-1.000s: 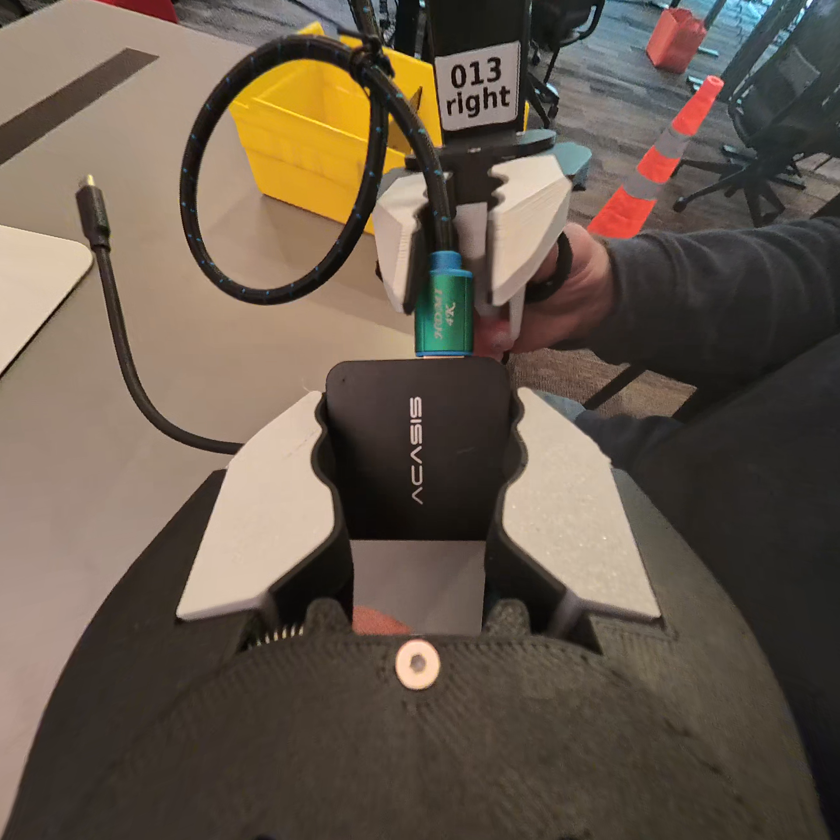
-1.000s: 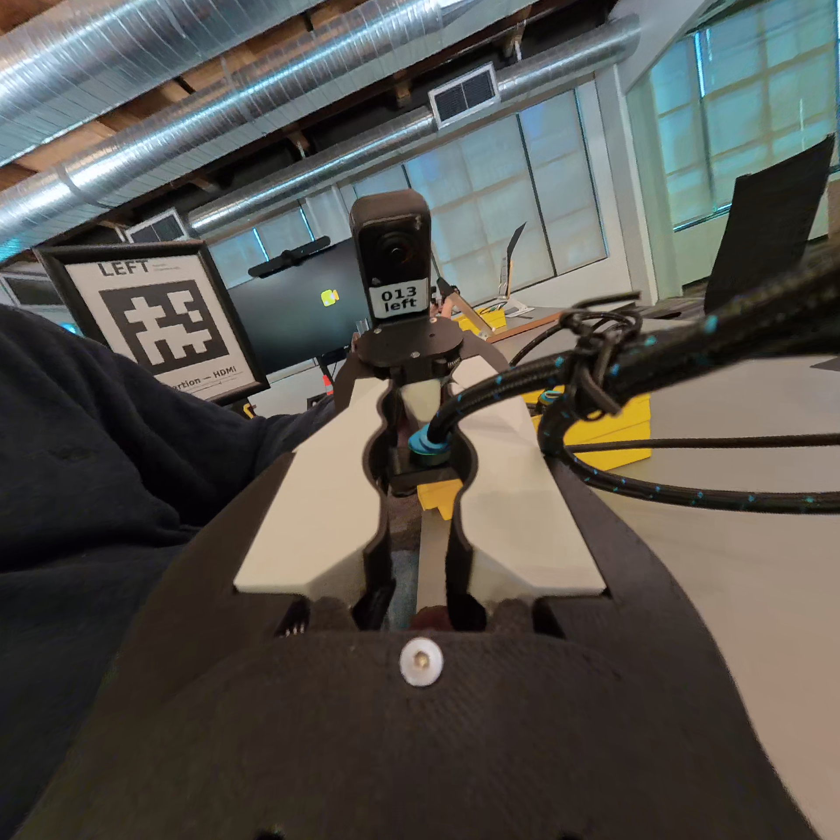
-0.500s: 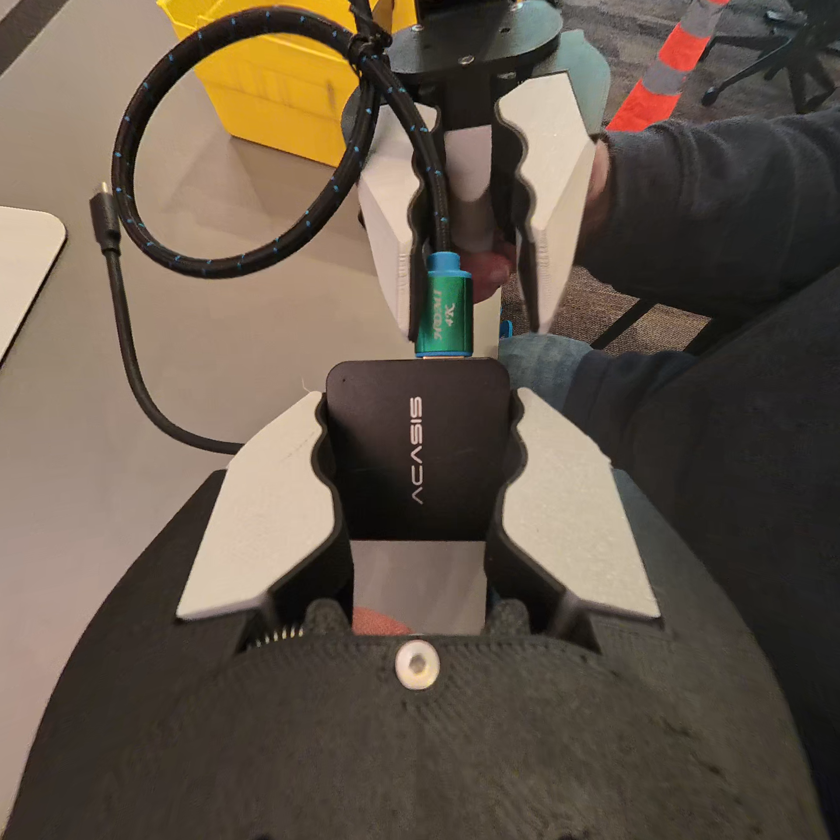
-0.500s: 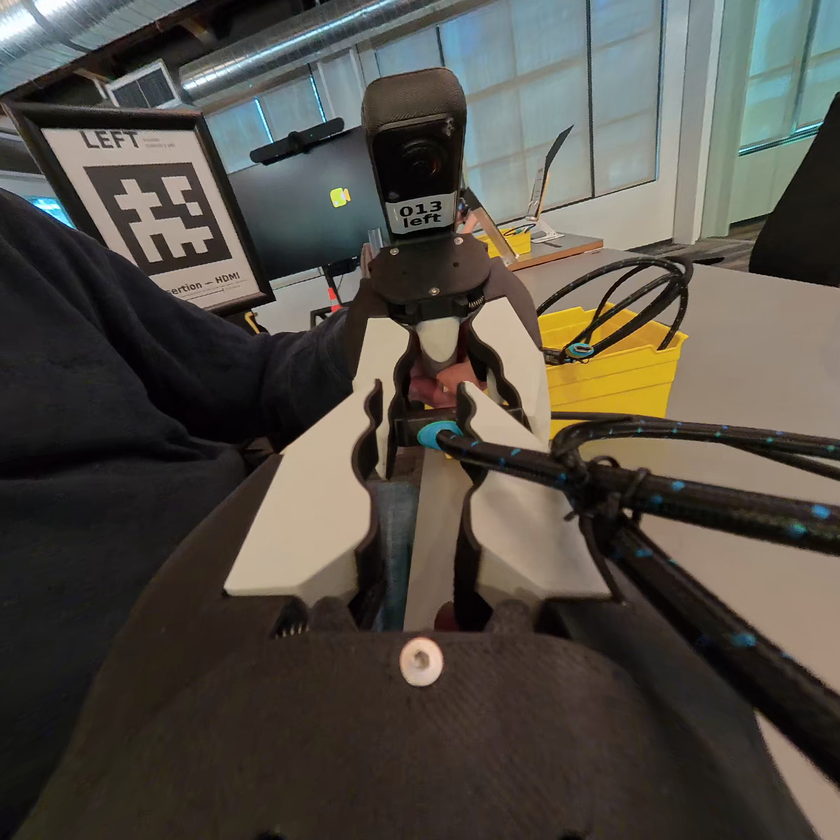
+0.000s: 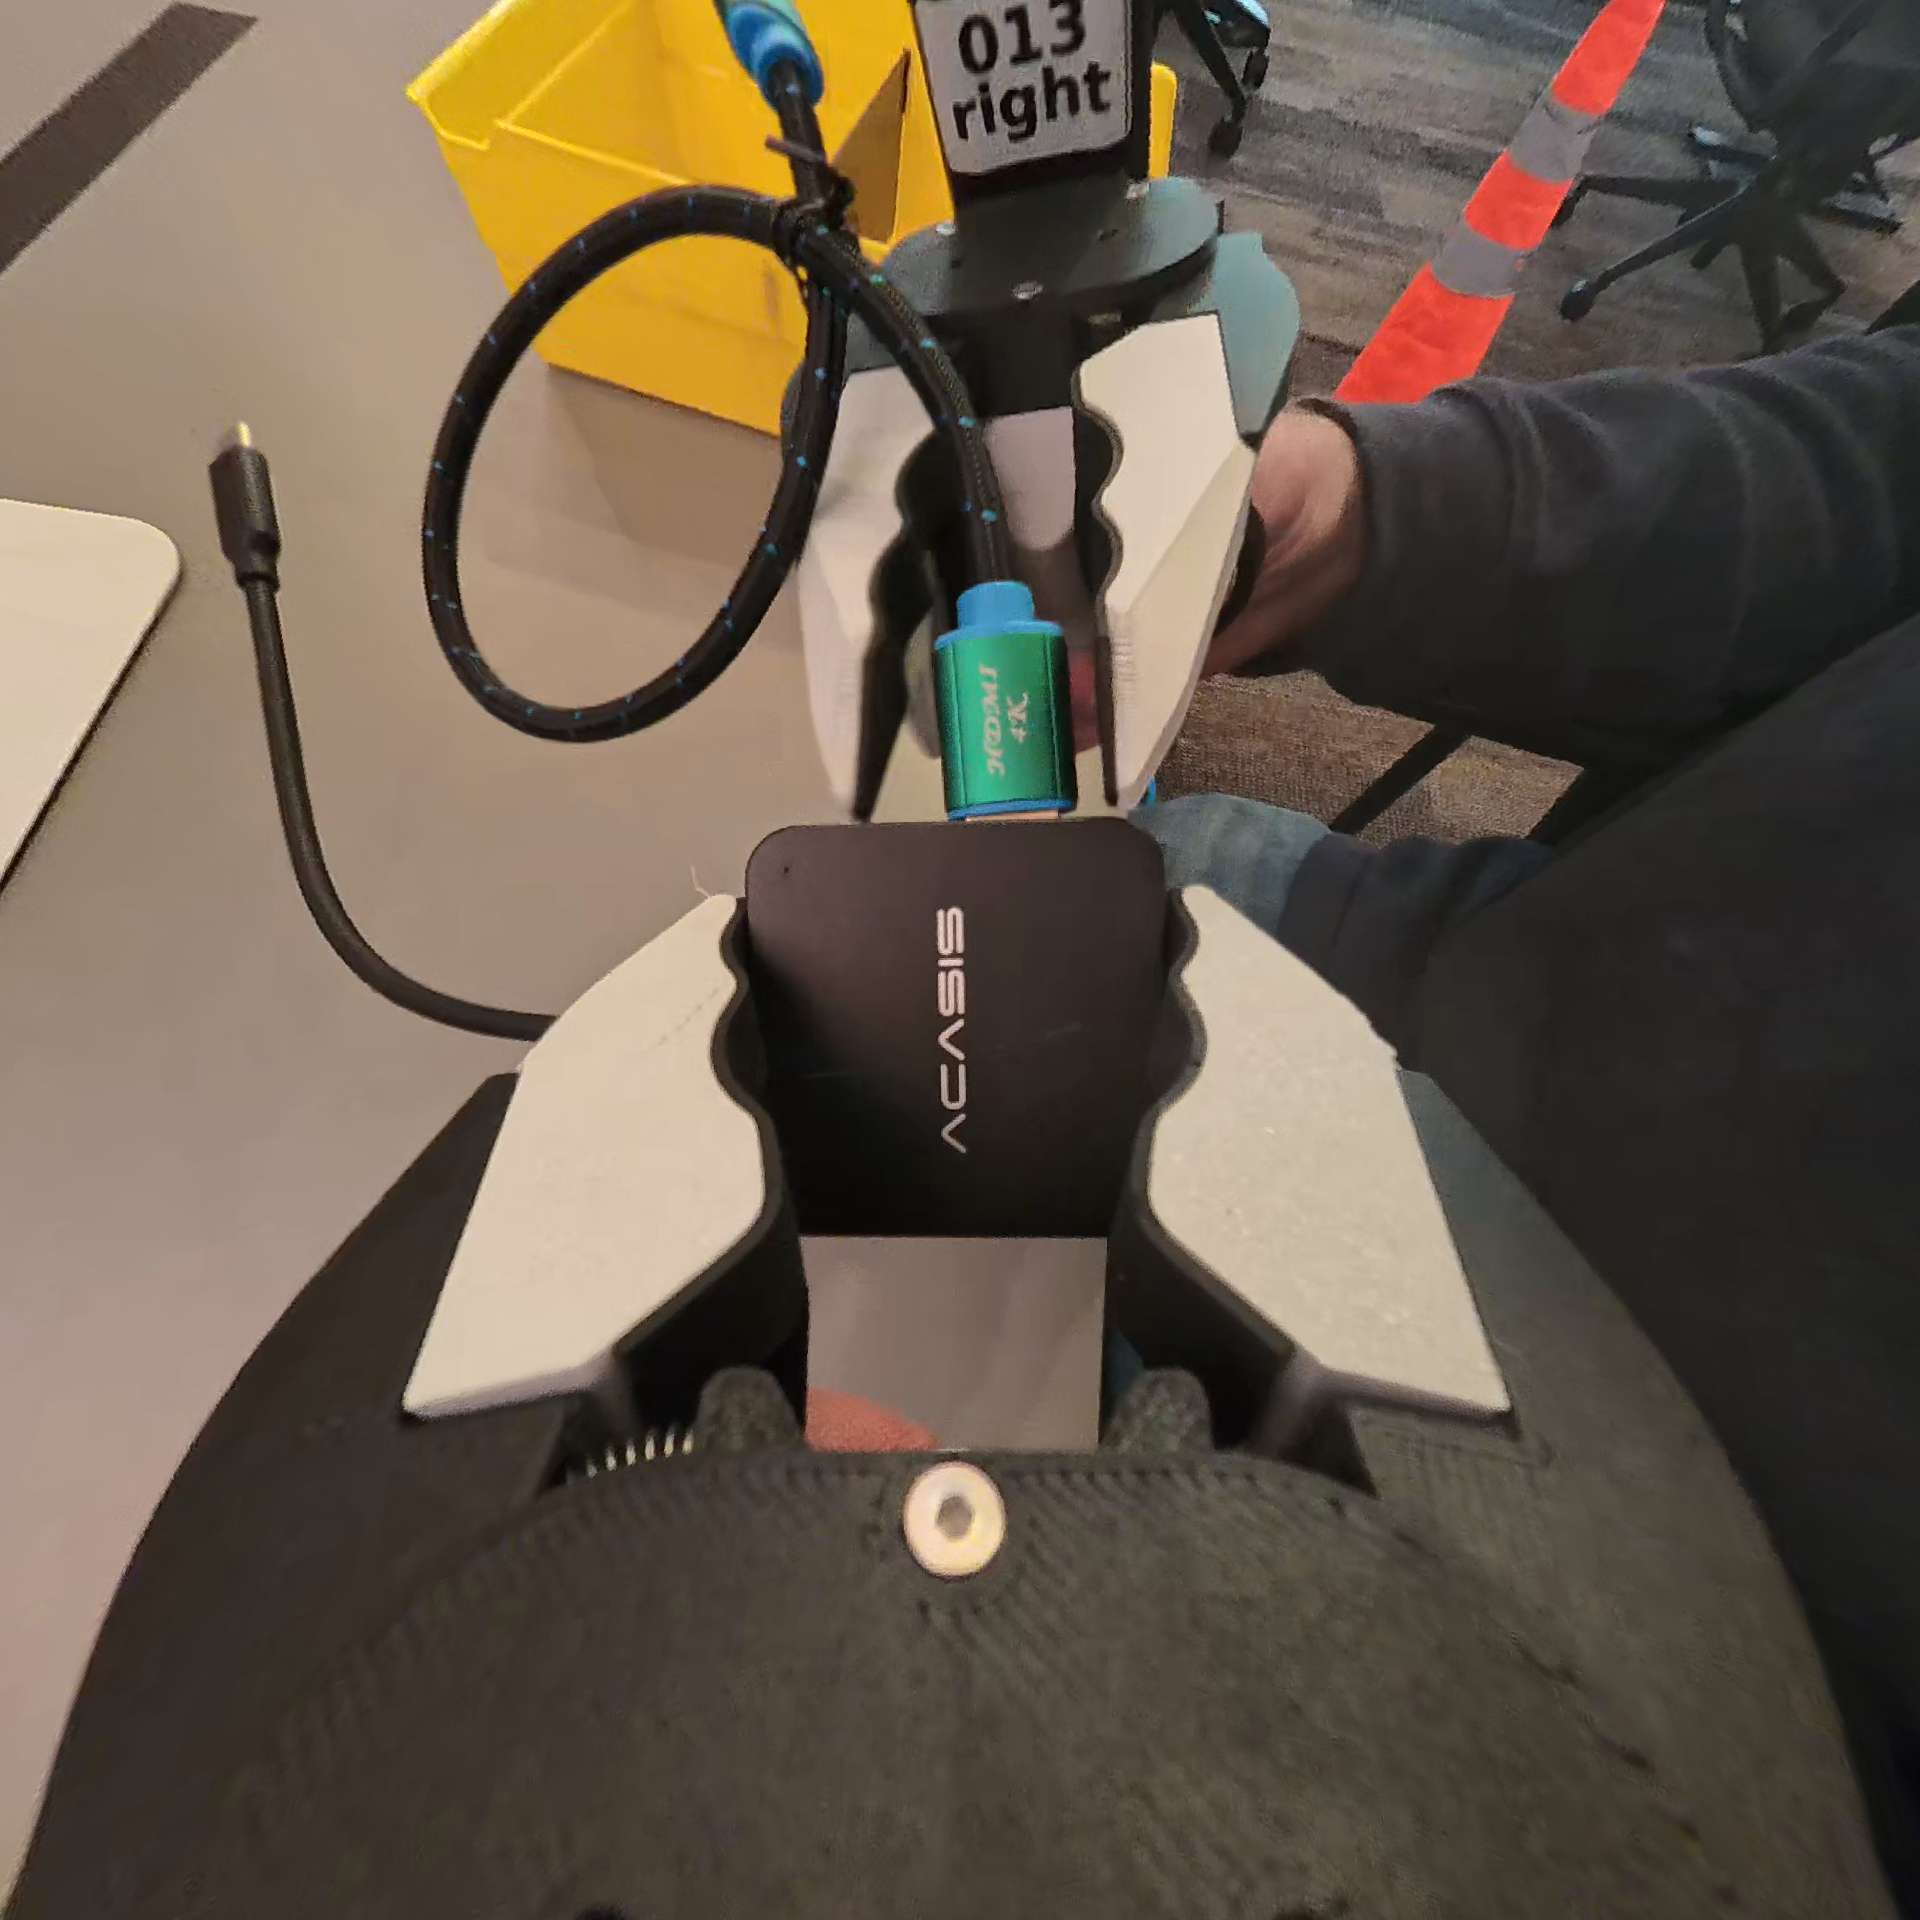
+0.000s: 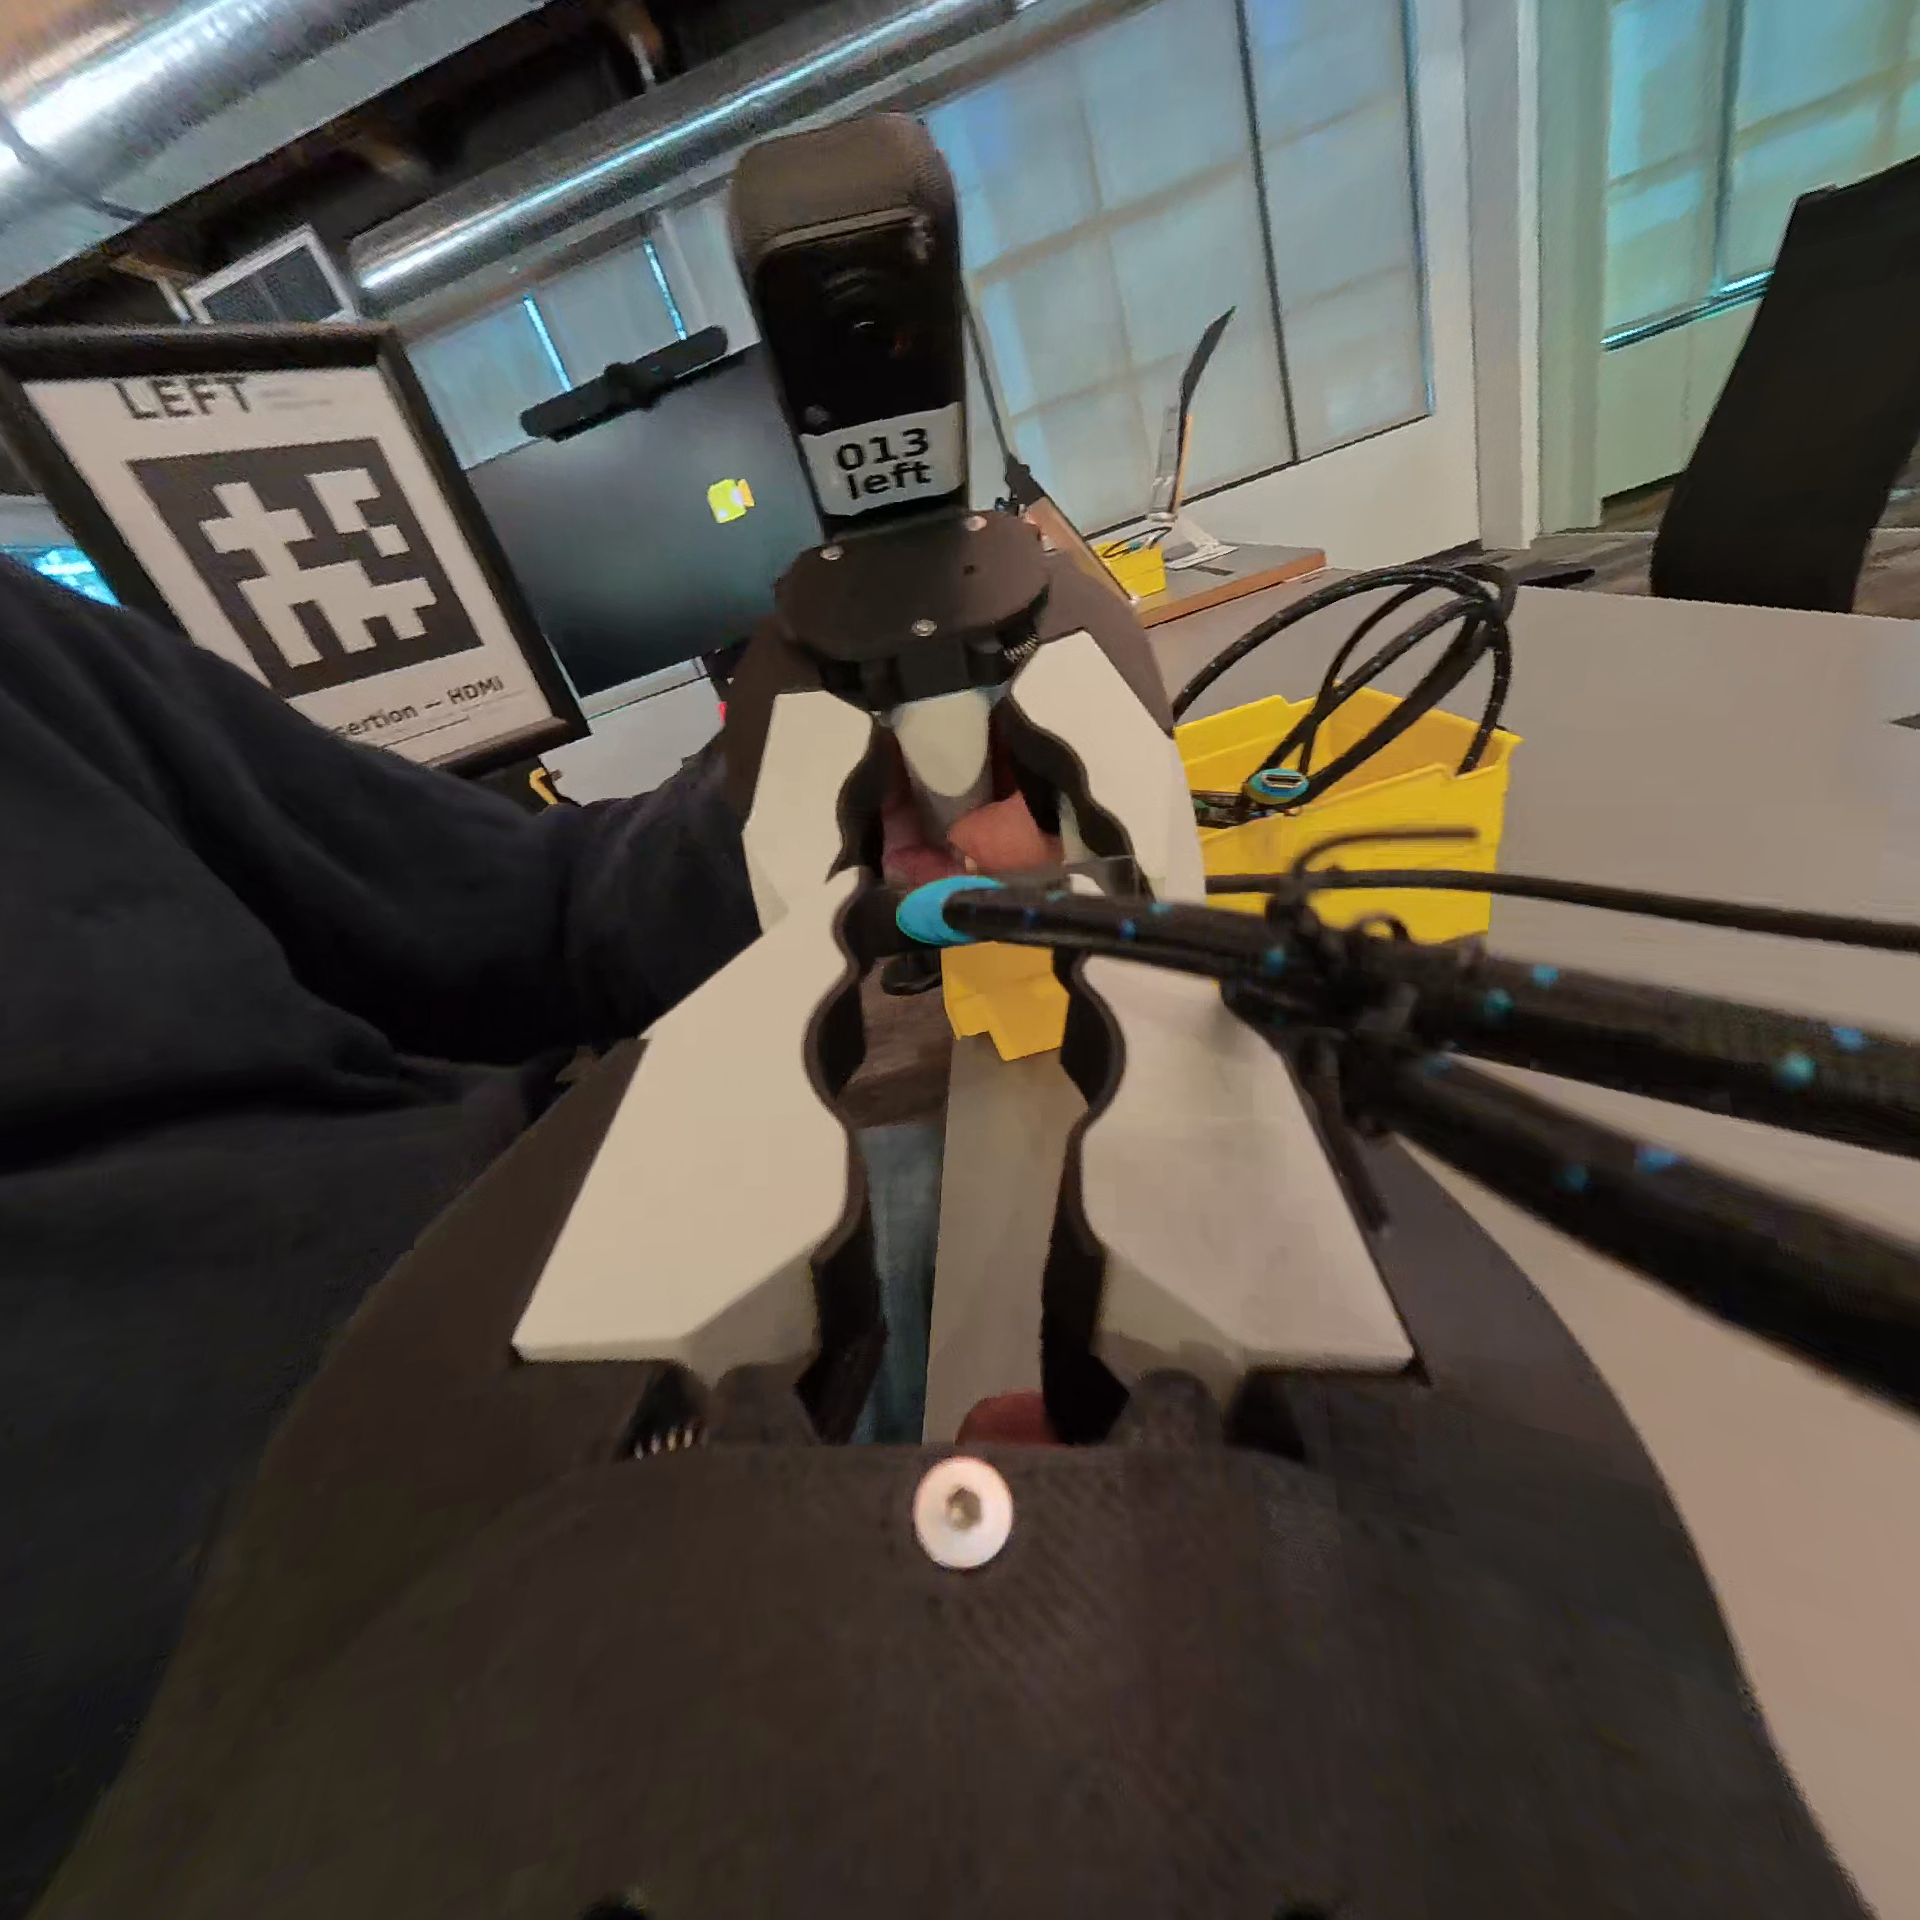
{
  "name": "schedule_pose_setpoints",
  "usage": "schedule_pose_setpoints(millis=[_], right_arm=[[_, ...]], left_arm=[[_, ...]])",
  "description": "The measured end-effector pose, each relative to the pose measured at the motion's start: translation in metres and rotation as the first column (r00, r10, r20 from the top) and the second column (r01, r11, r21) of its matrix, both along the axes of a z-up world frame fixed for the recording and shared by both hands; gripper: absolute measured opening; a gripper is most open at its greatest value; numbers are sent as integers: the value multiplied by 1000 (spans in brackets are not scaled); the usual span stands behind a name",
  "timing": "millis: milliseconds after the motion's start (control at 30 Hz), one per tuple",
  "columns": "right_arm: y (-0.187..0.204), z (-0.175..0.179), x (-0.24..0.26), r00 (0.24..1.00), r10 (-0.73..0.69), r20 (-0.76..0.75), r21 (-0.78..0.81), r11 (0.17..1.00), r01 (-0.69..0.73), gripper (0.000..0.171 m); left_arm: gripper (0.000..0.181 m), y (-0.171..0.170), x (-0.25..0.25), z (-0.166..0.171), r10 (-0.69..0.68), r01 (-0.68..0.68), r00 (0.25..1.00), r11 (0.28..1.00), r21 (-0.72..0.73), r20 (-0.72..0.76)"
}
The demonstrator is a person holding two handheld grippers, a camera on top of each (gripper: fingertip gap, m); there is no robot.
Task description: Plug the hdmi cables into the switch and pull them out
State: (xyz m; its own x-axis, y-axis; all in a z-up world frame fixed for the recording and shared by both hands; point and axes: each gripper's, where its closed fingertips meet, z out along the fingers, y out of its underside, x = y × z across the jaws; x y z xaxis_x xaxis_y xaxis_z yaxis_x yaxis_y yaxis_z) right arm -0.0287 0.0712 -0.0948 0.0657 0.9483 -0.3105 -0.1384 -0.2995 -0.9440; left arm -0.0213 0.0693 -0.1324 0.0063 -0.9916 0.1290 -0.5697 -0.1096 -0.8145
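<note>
My left gripper (image 5: 956,909) is shut on a flat black switch box (image 5: 935,1049) and holds it level above the table edge. A green HDMI plug (image 5: 1003,722) with a blue collar sits in the switch's far edge. Its black braided cable (image 5: 613,457) loops up and to the left. My right gripper (image 5: 987,795) faces me, open, one finger on each side of the plug and apart from it. In the right wrist view my right gripper (image 6: 951,935) is open around the blue collar (image 6: 935,909), and the cable (image 6: 1558,997) runs off to the right.
A yellow bin (image 5: 665,208) stands on the grey table (image 5: 208,935) behind the cable loop; it holds more cables (image 6: 1351,665). A thin black lead (image 5: 281,748) curls left of the switch. A pale pad (image 5: 62,644) lies far left. A person's sleeve (image 5: 1610,540) is on the right. The tips of both grippers are at nearly the same place.
My right gripper was shut on the plug a second ago; it has let go and opened. The plug stays in the switch. My left gripper still holds the switch.
</note>
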Motion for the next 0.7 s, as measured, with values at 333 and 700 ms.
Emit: schedule_pose_setpoints(millis=[333, 700], right_arm=[[-17, -11, -4, 991, 109, 73, 19, 994, -110, 20], [-14, -11, -4, 992, 69, 102, 40, 996, -74, 19]], left_arm=[[72, -13, -7, -11, -83, 82, 993, 996, -18, -81], [72, -11, -6, -11, -80, 78, 995, 997, -25, -58]])
